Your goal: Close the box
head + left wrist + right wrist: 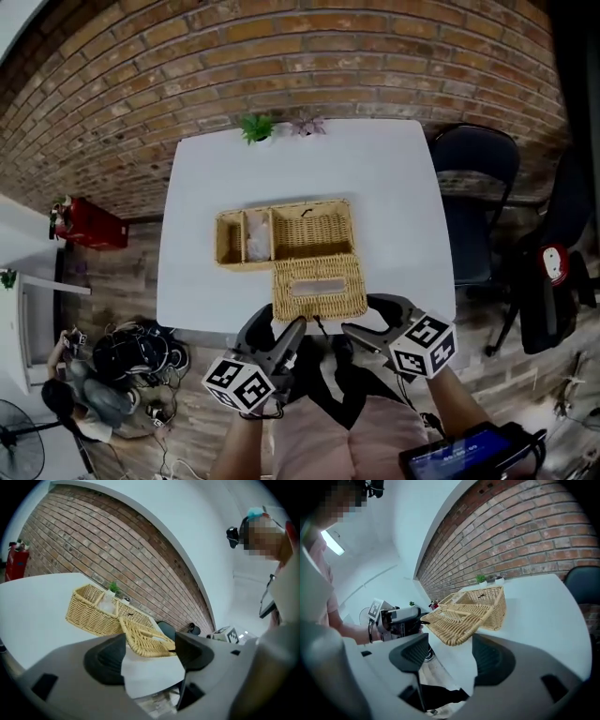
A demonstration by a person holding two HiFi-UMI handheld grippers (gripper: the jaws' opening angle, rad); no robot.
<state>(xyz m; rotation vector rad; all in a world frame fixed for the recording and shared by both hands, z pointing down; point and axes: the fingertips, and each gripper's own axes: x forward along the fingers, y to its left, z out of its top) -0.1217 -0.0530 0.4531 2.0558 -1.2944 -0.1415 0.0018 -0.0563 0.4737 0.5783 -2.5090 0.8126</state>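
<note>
A wicker box (309, 230) with several compartments stands at the middle of the white table (375, 178). Its lid (319, 286) is swung open and lies flat towards the table's front edge. My left gripper (275, 330) hovers at that edge, just below the lid's left corner, jaws open. In the left gripper view the lid (145, 637) sits right beyond the open left gripper (150, 656), with no pad pressing on it. My right gripper (367, 319) is by the lid's right corner, also open. Its own view has the lid's edge (459, 620) just ahead of the right gripper (450, 656).
Something pale lies in the box's middle compartment (258, 242). Two small plants (256, 127) stand at the table's back edge by the brick wall. A black chair (473, 187) is at the right, a red extinguisher (89, 223) and tangled cables (131, 361) at the left.
</note>
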